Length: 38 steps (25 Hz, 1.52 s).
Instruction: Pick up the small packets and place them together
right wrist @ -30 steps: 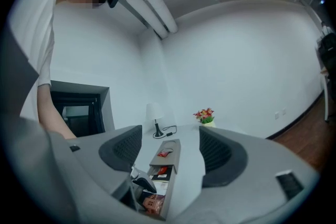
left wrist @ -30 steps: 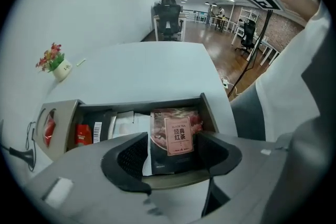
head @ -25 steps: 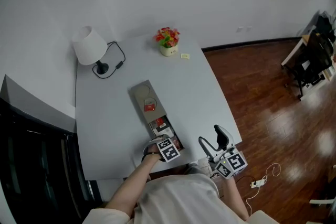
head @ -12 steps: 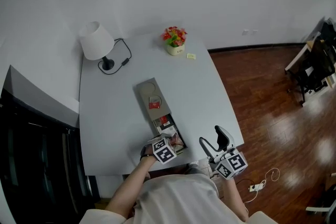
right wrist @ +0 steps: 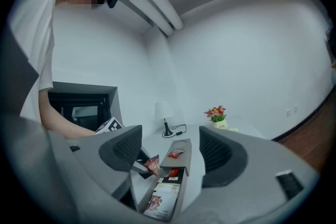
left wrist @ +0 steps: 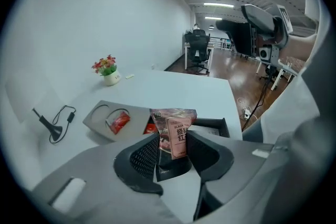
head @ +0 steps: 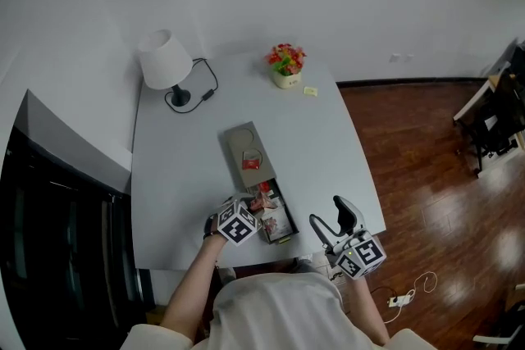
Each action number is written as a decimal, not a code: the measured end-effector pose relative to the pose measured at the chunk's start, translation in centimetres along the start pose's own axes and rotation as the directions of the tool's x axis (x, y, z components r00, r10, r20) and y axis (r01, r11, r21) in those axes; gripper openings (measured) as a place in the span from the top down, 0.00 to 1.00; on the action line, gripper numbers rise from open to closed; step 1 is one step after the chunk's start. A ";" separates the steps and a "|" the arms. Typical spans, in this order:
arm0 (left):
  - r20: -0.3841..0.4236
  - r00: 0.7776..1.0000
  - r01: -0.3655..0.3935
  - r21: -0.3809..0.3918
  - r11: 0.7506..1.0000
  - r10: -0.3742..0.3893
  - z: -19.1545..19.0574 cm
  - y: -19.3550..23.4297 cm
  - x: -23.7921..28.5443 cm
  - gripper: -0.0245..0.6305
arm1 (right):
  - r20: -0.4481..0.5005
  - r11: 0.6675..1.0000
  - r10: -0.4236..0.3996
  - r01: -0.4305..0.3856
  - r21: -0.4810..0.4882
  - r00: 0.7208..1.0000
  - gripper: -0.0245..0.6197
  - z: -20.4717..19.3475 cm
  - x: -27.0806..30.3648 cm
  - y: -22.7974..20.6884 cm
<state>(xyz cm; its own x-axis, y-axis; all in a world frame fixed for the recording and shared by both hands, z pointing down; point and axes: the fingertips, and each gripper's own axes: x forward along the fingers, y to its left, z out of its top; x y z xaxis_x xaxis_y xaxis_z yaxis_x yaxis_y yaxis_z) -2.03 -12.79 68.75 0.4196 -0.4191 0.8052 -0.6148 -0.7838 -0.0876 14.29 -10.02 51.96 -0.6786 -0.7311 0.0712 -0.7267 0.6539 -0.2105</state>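
Grey table (head: 176,168), wood floor (head: 426,143) at 3 o'clock; lamp (head: 164,60) at 11, flowers (head: 285,61) at 12. Left gripper (left wrist: 172,153) just closed on packet (left wrist: 176,128); right gripper (right wrist: 170,149) gapes empty.

the words "black tea" stand in small capitals on the pink packet (left wrist: 177,128) clamped in the left gripper (left wrist: 173,151); chinese characters run beneath, partly hidden by a jaw. print on the boxed packets (head: 277,224) is too small to read.
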 end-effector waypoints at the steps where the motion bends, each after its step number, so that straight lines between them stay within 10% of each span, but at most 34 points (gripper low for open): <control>1: -0.011 1.000 -0.002 0.012 1.000 0.002 0.1 1.0 0.1 0.72 | 0.000 1.000 0.003 -0.003 -0.001 1.000 0.44 0.0 0.1 0.0; 23: -0.272 0.955 0.163 0.161 0.973 -0.115 1.6 9.8 6.7 0.69 | -0.028 0.999 -0.050 0.050 0.004 0.998 0.44 -0.1 -0.2 -0.9; 38: -0.188 0.982 0.052 0.150 0.987 -0.023 2.8 11.9 5.8 0.30 | -0.035 0.999 -0.031 0.032 0.012 0.999 0.44 -0.4 0.5 -0.4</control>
<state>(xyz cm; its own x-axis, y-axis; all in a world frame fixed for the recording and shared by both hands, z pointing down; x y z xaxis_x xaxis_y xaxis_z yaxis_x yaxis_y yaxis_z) -5.03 -25.88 70.75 0.3005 -0.3073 0.9029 -0.4849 -0.8644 -0.1328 14.19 -10.60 52.46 -0.6587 -0.7440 0.1117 -0.7465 0.6280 -0.2198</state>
